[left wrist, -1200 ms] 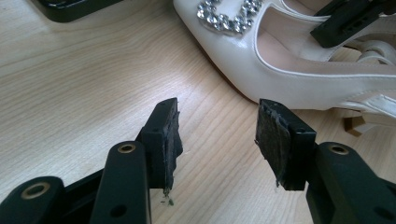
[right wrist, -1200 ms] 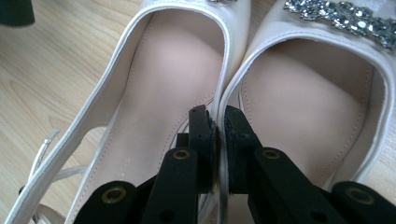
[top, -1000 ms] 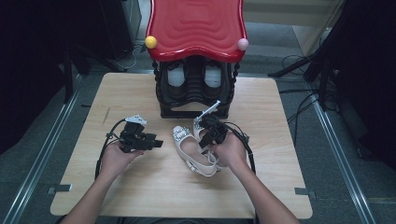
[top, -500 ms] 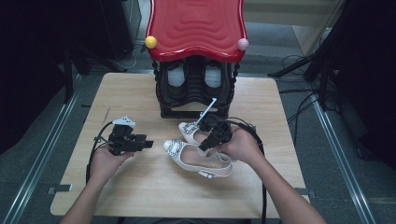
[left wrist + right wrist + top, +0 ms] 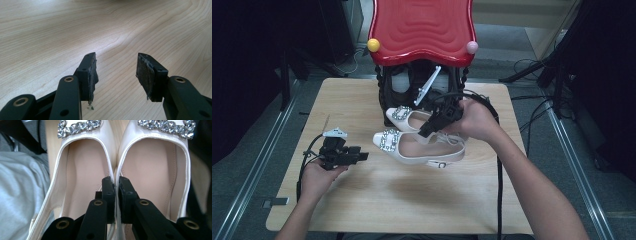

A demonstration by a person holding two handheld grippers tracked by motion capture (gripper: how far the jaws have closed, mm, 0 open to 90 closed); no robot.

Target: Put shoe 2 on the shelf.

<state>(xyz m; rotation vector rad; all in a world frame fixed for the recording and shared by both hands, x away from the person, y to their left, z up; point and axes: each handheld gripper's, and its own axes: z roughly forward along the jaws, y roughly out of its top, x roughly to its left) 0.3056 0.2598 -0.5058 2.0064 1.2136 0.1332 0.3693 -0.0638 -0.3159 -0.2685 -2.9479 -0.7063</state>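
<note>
Two shoes (image 5: 419, 145) side by side mid-table (image 5: 362, 195), before rack (image 5: 422, 75); left tongs (image 5: 362, 156) left of them.

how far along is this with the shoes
Done: the right hand-held gripper has both white shoes pinched together by their inner edges, raised near the red-topped rack. In hand: carrying the pair. Left: setting them down, probably on the rack. The left hand-held gripper is open over the table.

Pale wooden table (image 5: 362, 200), dark surroundings
</note>
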